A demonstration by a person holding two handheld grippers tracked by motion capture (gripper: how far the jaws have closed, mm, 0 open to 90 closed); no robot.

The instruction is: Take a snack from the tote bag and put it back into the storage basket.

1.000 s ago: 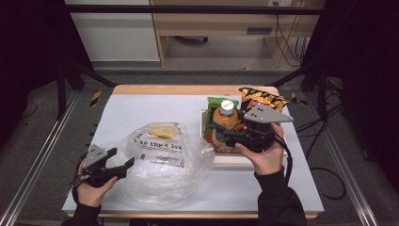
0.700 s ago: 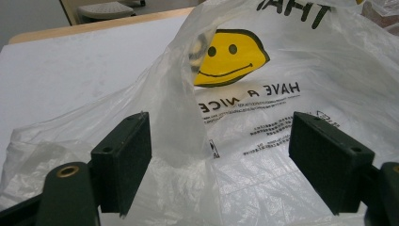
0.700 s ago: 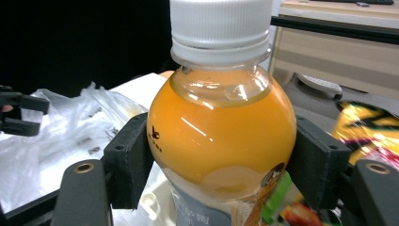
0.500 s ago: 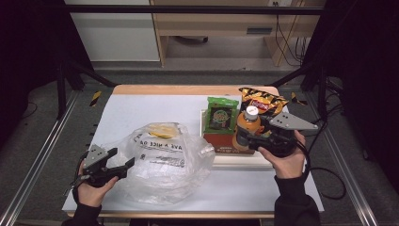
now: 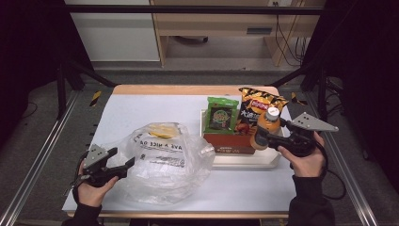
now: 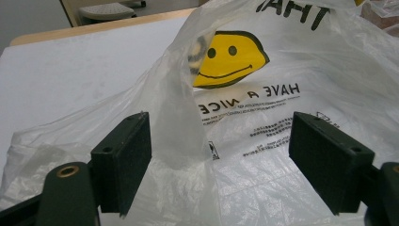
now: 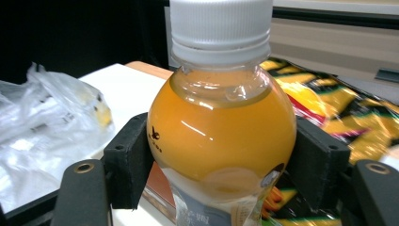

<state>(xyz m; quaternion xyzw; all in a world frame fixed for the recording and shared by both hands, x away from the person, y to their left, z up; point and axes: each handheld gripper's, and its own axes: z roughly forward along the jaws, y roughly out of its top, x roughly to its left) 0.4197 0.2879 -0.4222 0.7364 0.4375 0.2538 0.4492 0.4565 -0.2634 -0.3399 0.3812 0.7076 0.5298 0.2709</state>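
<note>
— On the right side of the table, over the white tray (image 5: 244, 161), we had the juice bottle (image 5: 266, 129) clamped in our right gripper (image 5: 274, 137). Its two black jaws pressed the round shoulder from either side, just below the white cap (image 7: 221, 28).

— How did we judge it would handle?

— Fairly heavy, since the orange liquid filled it almost to the neck. The clear plastic wall looked smooth and rounded, so we reckoned it could slip or twist if we held it loosely. The widest part of the bulge, where the pads already sat, seemed the safest place to grip; the cap looked too narrow for a steady hold.

— And what lay around it?

— The chips bag (image 5: 258, 104) and the green packet (image 5: 222, 114) leaned just behind it, with the brown box (image 5: 233, 142) beside it on the tray.

— What about our other hand?

— Our left gripper (image 5: 123, 165) rested at the near edge of the plastic bag (image 5: 162, 162), jaws apart, with a raised fold of film standing between them but not pinched. That bag looked thin, soft and crumpled, and very light. We thought it best taken by a bunched fold near its mouth, because a single layer could tear or slide out.
</note>
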